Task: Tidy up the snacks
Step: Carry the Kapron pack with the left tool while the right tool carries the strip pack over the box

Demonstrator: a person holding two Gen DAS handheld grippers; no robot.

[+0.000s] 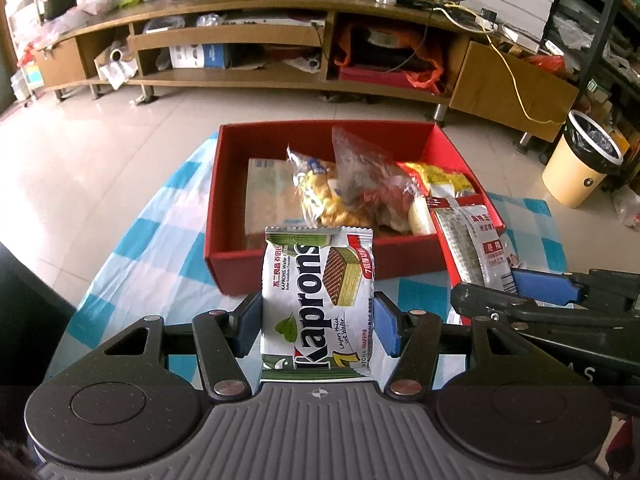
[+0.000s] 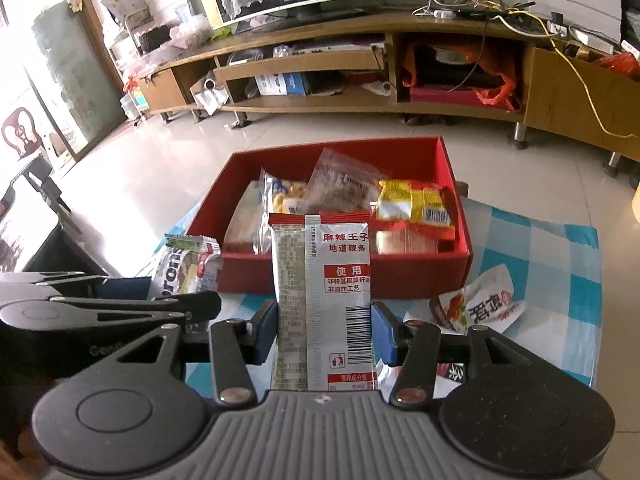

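Observation:
My left gripper (image 1: 318,324) is shut on a white-and-green Kaprons wafer packet (image 1: 318,292), held upright just in front of the red box (image 1: 280,256). My right gripper (image 2: 324,326) is shut on a silver-and-red spicy strip packet (image 2: 324,280), also held in front of the red box (image 2: 420,276). The box holds several snack bags: a yellow-filled bag (image 1: 320,188), a clear bag of red snacks (image 1: 372,176) and a yellow packet (image 2: 416,204). Each gripper shows in the other's view: the right one (image 1: 532,300) and the left one (image 2: 120,304).
A blue-and-white checked cloth (image 1: 160,232) covers the table. A loose white snack packet (image 2: 480,300) lies on the cloth right of the box. Beyond are the tiled floor, a long wooden TV stand (image 1: 280,40) and a yellow bin (image 1: 580,160).

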